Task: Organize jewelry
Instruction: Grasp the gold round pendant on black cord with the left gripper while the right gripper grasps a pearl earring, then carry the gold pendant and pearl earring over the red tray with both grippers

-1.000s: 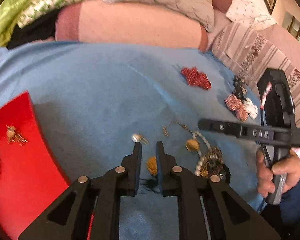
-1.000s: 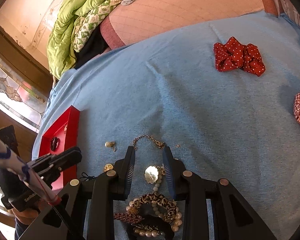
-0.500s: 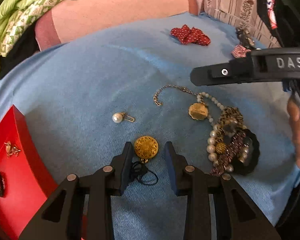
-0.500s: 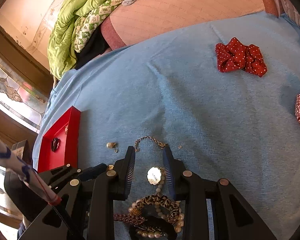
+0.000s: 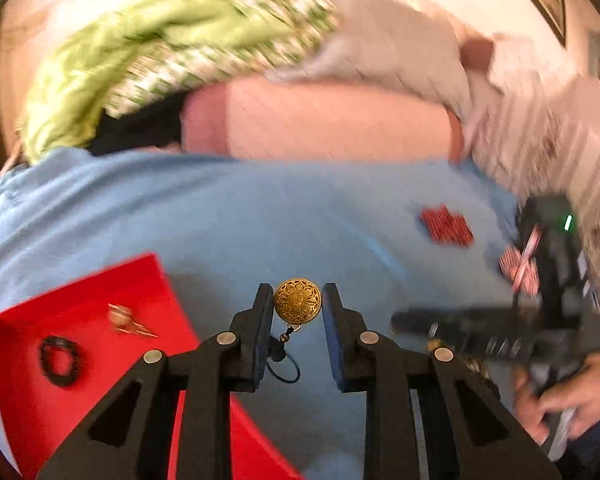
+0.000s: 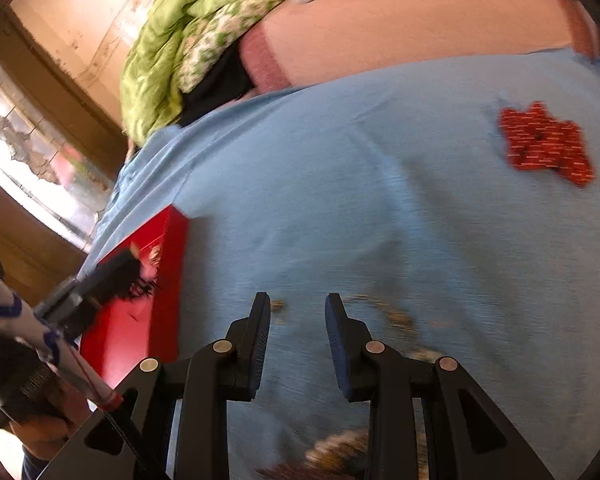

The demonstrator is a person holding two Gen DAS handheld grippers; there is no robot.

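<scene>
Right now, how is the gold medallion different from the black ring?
The gold medallion is a solid, patterned disc; the black ring is an open loop. The medallion is pinched between the left tongs; the ring lies loose in the red tray. Both are round.

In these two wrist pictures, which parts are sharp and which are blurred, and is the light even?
Left wrist view: the gold medallion between the left gripper fingers is sharp, while the red tray, blue blanket and bedding are smeared by motion. Right wrist view: the right gripper is crisp, the blanket and red scrunchie streak, and the window at left is overexposed.
</scene>
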